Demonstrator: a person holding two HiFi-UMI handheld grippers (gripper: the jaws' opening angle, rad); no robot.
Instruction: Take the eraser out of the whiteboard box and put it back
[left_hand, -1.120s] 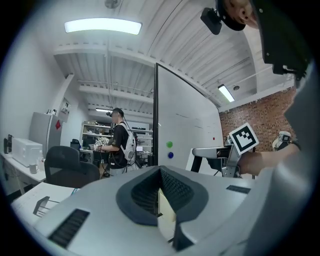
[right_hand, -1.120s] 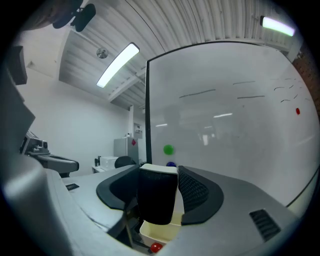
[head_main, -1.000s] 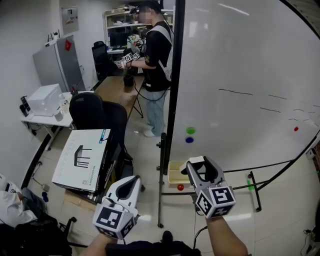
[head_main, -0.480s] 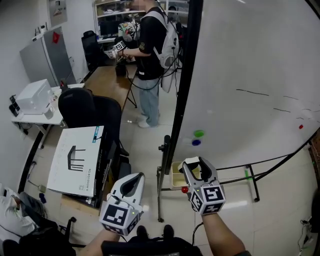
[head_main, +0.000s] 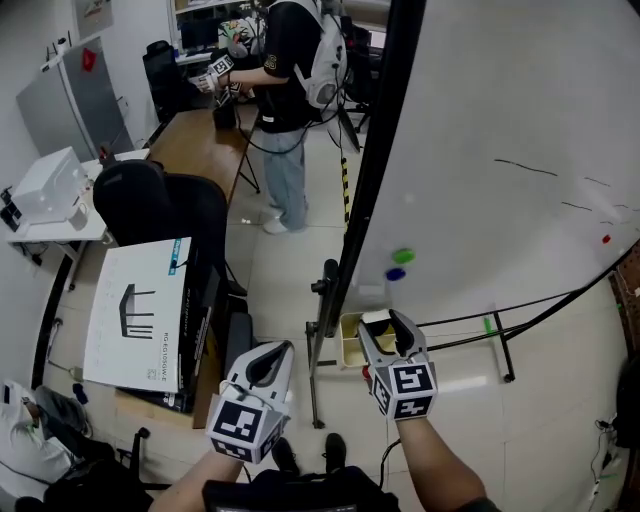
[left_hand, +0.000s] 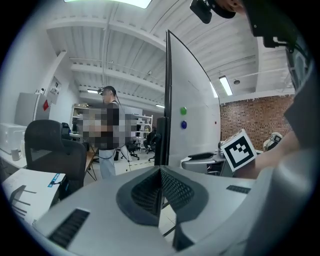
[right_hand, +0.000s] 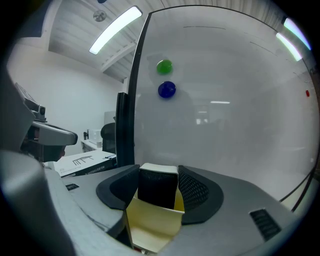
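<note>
Right tool (right_hand: 159, 176) is clamped on the black-faced, cream-topped block eraser (right_hand: 157, 192), directly over the pale yellow open box (right_hand: 150, 227). The eraser's lower end is hidden behind the box's near wall. The box sits just beside the whiteboard's black upright edge (head_main: 372, 190). Left tool (left_hand: 161, 172) has its jaws together, empty, over open tiled floor (head_main: 285, 270).
</note>
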